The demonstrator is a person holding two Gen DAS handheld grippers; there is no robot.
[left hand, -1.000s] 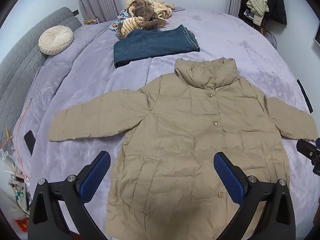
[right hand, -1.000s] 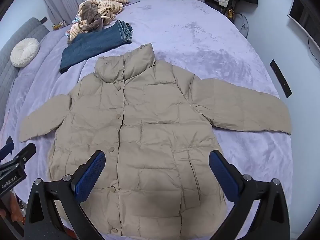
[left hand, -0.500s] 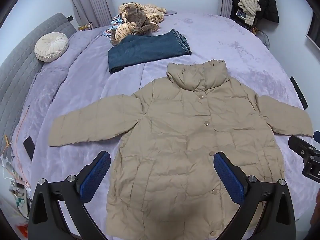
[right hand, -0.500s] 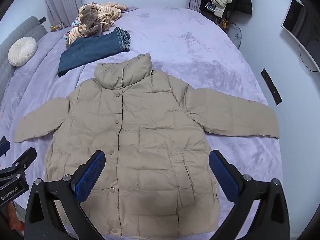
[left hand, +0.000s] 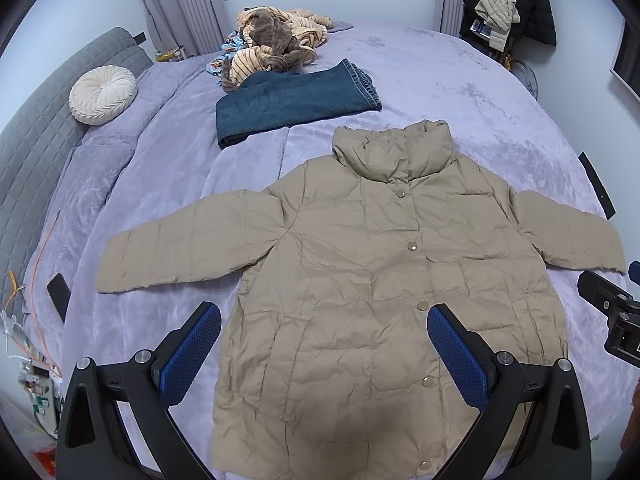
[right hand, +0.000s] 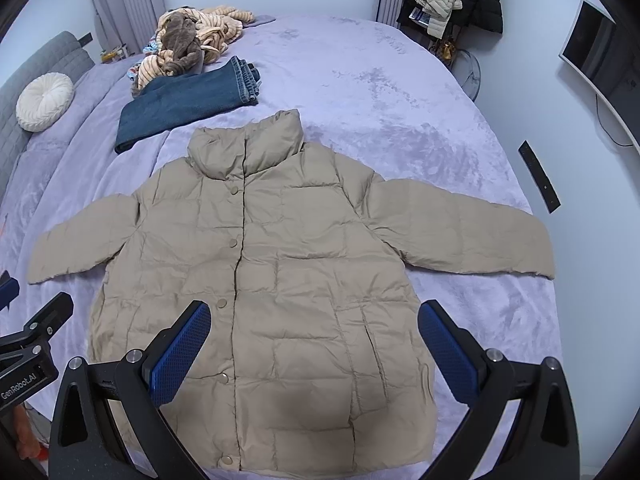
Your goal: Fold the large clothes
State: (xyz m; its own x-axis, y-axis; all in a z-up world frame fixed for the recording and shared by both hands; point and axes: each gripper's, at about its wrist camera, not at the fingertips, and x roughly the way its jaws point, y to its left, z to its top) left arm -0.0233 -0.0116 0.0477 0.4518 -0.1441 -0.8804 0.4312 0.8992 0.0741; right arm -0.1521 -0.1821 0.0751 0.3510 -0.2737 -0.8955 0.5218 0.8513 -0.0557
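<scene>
Spread flat, unfolded: beige puffer jacket [left hand: 384, 280] on bed [left hand: 460, 92]. Folded jeans [left hand: 292, 100] at eleven o'clock. Left gripper [left hand: 324, 344] and right gripper [right hand: 314, 340] released, empty above hem.

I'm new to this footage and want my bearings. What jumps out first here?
A tan puffer jacket lies spread flat, front up, sleeves out, in the middle of the lilac bed. Beyond its collar sit folded blue jeans and a heap of striped clothes. Both grippers hover over its hem, jaws open.
</scene>
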